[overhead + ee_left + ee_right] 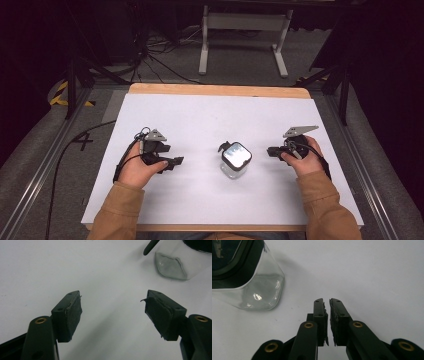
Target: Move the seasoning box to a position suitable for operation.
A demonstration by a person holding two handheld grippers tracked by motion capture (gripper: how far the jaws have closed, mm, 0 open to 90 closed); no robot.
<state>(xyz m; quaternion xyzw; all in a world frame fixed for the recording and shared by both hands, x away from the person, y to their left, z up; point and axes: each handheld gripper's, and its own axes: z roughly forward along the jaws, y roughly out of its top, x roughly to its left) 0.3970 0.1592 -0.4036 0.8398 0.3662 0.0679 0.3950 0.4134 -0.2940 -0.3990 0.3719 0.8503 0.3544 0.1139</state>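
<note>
Black rubber pads are facing each other across a wide gap on the left gripper (112,312), its jaws standing well apart with nothing but bare white surface between them. Ahead of those jaws and off towards the right one, the glass jar (175,263) is sitting well clear, its rounded square base resting on the table (50,270) and a dark clasp sticking out beside it.

On the right gripper (327,315), the jaws are lying almost together, a thin slit showing between the worn pads, and nothing is caught in it. The jar (257,290) is standing ahead of these jaws and off beyond the left one, near but not touching, its dark lid rim showing above the clear wall.

From the high view, the left gripper (175,161) and the right gripper (272,151) are both pointing inward at the jar (235,160), which is sitting upright between them on the white table (200,115), nearer the right one. Each hand is resting on the table, tan sleeves running back behind them.
</note>
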